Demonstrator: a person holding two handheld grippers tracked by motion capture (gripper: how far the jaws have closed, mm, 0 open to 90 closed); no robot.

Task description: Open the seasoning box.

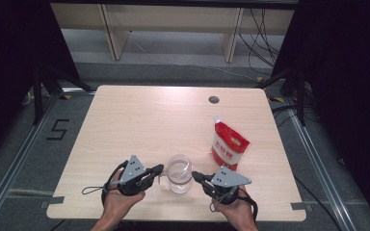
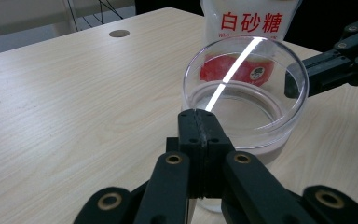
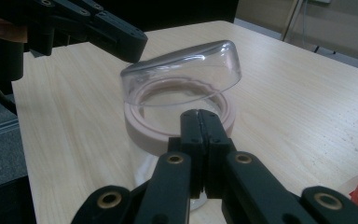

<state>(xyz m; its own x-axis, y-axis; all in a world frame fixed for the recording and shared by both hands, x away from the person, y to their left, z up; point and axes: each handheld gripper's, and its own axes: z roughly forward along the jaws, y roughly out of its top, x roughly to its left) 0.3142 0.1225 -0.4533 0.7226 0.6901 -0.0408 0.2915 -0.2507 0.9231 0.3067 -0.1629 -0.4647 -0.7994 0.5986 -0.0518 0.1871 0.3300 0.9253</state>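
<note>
Pale wood-grain worktop (image 1: 139, 120) stands on a grey floor, and near its front edge sits a clear glass jar (image 1: 179, 174) with a pinkish ring at its neck and its clear lid tilted up. Left claw (image 1: 158, 169) and right claw (image 1: 196, 175) flank it closely, each with jaws pressed together on nothing. Just beyond the right claw stands a red-and-white sugar pouch (image 1: 228, 144).

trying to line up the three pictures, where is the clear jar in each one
High view: the clear jar stands at the table's near edge, between the two claws.
Left gripper view: right of centre, just beyond the closed jaws.
Right gripper view: centre, lid tilted.
Shared landmark: the red and white sugar bag, behind the jar in the left gripper view.
</note>
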